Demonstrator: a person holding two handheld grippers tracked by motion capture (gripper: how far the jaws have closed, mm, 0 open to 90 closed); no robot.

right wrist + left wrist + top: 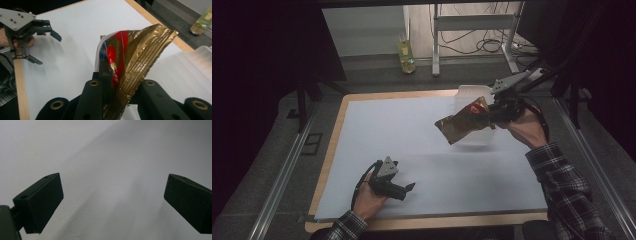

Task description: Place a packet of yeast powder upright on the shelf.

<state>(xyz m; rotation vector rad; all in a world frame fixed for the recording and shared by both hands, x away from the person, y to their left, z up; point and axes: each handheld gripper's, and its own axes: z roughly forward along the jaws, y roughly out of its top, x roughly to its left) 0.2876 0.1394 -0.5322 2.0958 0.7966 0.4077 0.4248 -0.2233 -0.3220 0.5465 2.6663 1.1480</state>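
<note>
Above the table's far right, the right gripper pinches a gold snack bag in front of a clear plastic tub; the left gripper, near edge, gapes wide, well apart from it.

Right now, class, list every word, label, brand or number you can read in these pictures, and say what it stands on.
None can be read.
Gold snack bag, clamped in the right gripper: red and blue print, no legible letters.
Yellow-green carton on the floor beyond the table: label too small and blurred.
Left gripper, clear tub: no writing visible.
</note>
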